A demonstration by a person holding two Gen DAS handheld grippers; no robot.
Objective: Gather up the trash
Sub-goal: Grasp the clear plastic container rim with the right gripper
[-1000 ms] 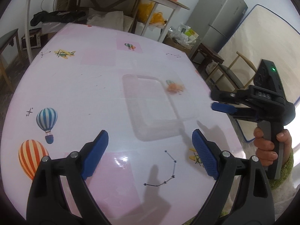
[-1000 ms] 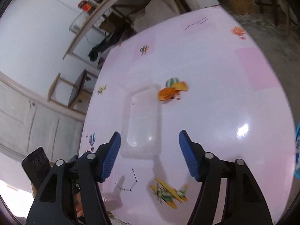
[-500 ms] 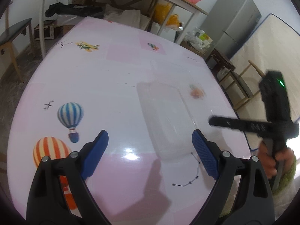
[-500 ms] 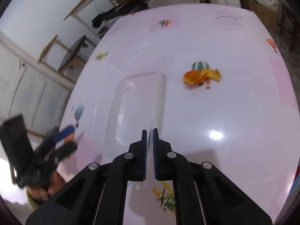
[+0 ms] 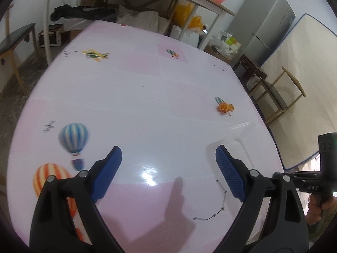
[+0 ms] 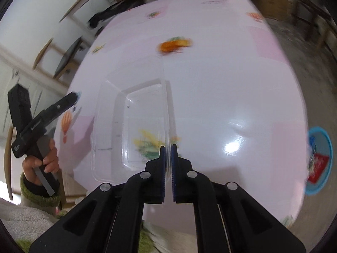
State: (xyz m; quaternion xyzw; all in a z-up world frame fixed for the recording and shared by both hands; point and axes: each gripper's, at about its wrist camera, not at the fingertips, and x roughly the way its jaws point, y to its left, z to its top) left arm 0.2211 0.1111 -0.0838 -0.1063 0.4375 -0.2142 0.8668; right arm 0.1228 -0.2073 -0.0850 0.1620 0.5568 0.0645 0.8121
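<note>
The right tongs are pinched on the near right rim of a clear tray; the blue pads are almost touching, with the thin plastic edge between them. The tray appears tilted, its right wall standing up edge-on, though the motion blur makes it hard to tell whether any part of it touches the bench. Through its clear bottom shows a printed yellow plane on the pink cloth.

The left tongs are spread wide with nothing between them, hovering over the bench near its front edge. A corner of the tray shows just beyond the right pad.

The trash, an orange scrap, lies on the bench towards its far right side, just beside a printed balloon. In the right view the scrap sits beyond the tray's far end, apart from it.

Off the bench's right edge, a blue bin stands on the floor with something red inside.
</note>
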